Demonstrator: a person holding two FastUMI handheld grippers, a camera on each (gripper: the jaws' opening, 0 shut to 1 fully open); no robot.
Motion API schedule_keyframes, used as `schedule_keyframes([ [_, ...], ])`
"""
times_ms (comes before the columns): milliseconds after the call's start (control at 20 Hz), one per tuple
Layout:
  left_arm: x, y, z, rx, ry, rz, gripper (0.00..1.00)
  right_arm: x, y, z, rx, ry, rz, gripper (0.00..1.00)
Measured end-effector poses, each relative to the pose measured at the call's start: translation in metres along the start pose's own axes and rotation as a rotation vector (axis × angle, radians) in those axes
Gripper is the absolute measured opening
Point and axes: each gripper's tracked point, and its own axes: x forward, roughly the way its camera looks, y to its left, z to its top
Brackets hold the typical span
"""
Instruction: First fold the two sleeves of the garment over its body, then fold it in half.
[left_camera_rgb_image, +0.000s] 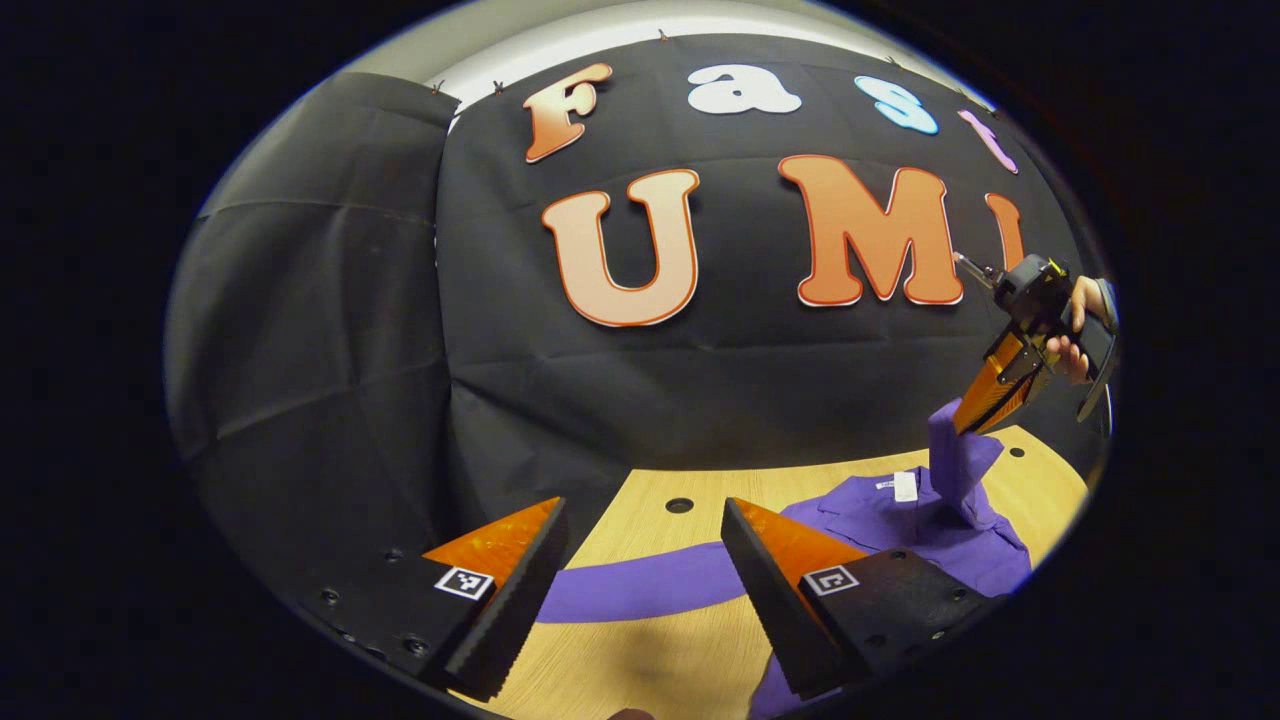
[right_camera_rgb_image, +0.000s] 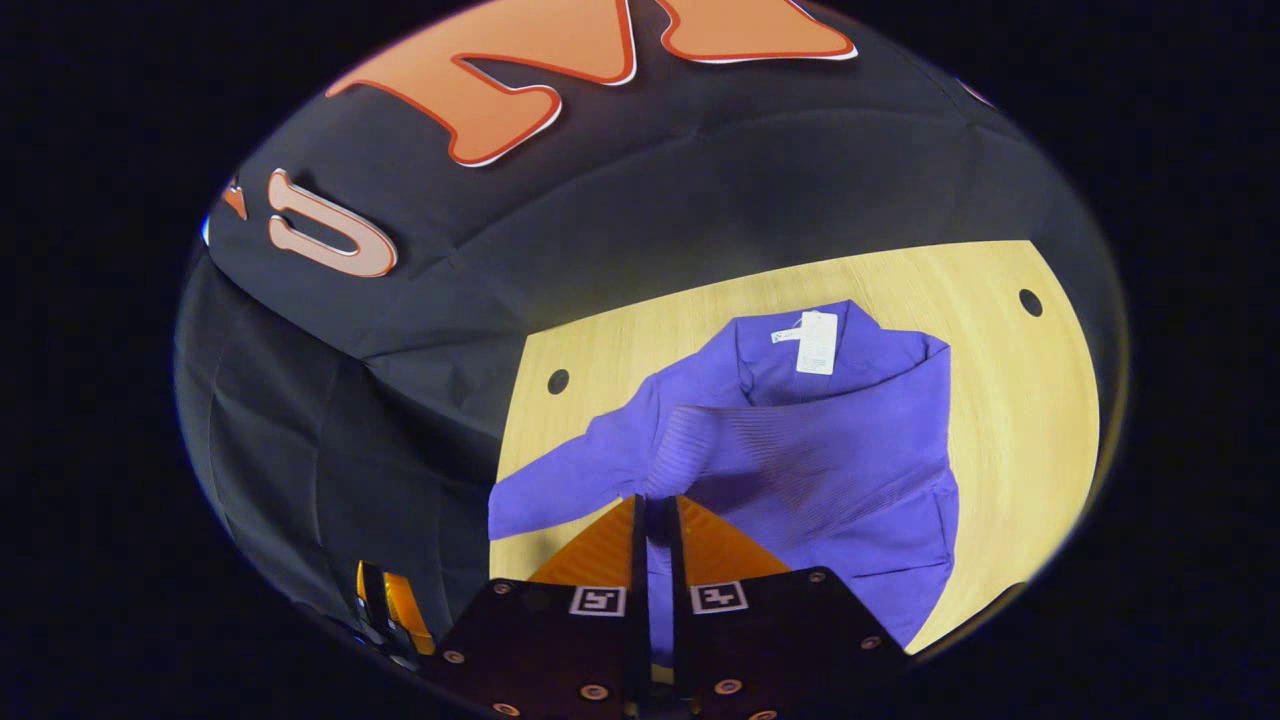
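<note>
Pinched between the closed fingers of the right gripper (right_camera_rgb_image: 655, 520) is a strip of purple cloth, the sleeve (right_camera_rgb_image: 790, 455) of the garment (right_camera_rgb_image: 850, 500), with both fingers pressing on it at the bottom of the right gripper view. From that grip the sleeve runs across the body of the garment, its ribbed cuff end bunched just ahead of the fingertips. The garment itself lies spread on a pale wooden table (right_camera_rgb_image: 1010, 400), collar toward the far edge, with a white label (right_camera_rgb_image: 817, 342) showing inside the neck. Its other sleeve (right_camera_rgb_image: 560, 490) stretches flat along the table toward the near left of that view, reaching the table's edge.

In the left gripper view the same garment (left_camera_rgb_image: 880, 525) lies at the right, and the right gripper (left_camera_rgb_image: 975, 415), held by a hand (left_camera_rgb_image: 1075, 335), lifts the pinched sleeve (left_camera_rgb_image: 955, 460) up off the body so that it stands as a raised fold. The flat sleeve (left_camera_rgb_image: 640, 585) crosses the table (left_camera_rgb_image: 650, 660) between the left gripper's fingers.

Those fingers of the left gripper (left_camera_rgb_image: 640, 600) stand wide apart at the bottom of its own view, gripping nothing, poised above the flat sleeve; whether they touch the cloth cannot be told.

Small round holes mark the tabletop: one (left_camera_rgb_image: 679, 505) near the far edge, and others (right_camera_rgb_image: 558, 381) toward its corners. Black cloth (left_camera_rgb_image: 330, 330) hangs behind the table as the booth's wall.
</note>
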Motion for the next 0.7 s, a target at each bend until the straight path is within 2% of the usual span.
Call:
schedule_keyframes([
  [100,0.005,-0.002,-0.004,-0.001,0.016,0.003,0.96,-0.008,0.007,0.008,-0.013,-0.027,0.045,0.18],
  [150,0.004,-0.004,-0.005,0.002,0.019,0.002,0.96,-0.015,0.007,0.012,-0.020,-0.040,0.055,0.52],
  [200,0.009,-0.006,-0.006,0.004,0.021,0.007,0.96,-0.020,0.002,0.015,-0.026,-0.057,0.049,0.50],
  [250,0.012,-0.007,-0.007,0.008,0.025,0.009,0.96,-0.027,-0.005,0.019,-0.040,-0.080,0.037,0.42],
  [300,0.017,-0.007,-0.008,0.013,0.029,0.016,0.96,-0.033,-0.012,0.022,-0.053,-0.104,0.026,0.61],
  [350,0.024,-0.008,-0.010,0.022,0.033,0.017,0.96,-0.042,-0.018,0.025,-0.068,-0.130,0.016,0.62],
  [400,0.030,-0.006,-0.011,0.038,0.042,0.026,0.96,-0.050,-0.024,0.029,-0.083,-0.159,0.009,0.56],
  [450,0.037,-0.003,-0.013,0.057,0.050,0.031,0.96,-0.058,-0.026,0.031,-0.094,-0.194,0.008,0.71],
  [500,0.043,0.000,-0.013,0.077,0.067,0.033,0.96,-0.066,-0.030,0.035,-0.101,-0.231,0.008,0.66],
  [550,0.053,0.002,-0.017,0.093,0.086,0.032,0.96,-0.076,-0.033,0.036,-0.106,-0.269,0.005,0.81],
  [600,0.061,0.004,-0.021,0.102,0.114,0.040,0.96,-0.086,-0.038,0.039,-0.112,-0.312,-0.003,0.86],
  [700,0.078,0.012,-0.028,0.104,0.163,0.056,0.96,-0.104,-0.052,0.045,-0.125,-0.398,-0.043,0.91],
])
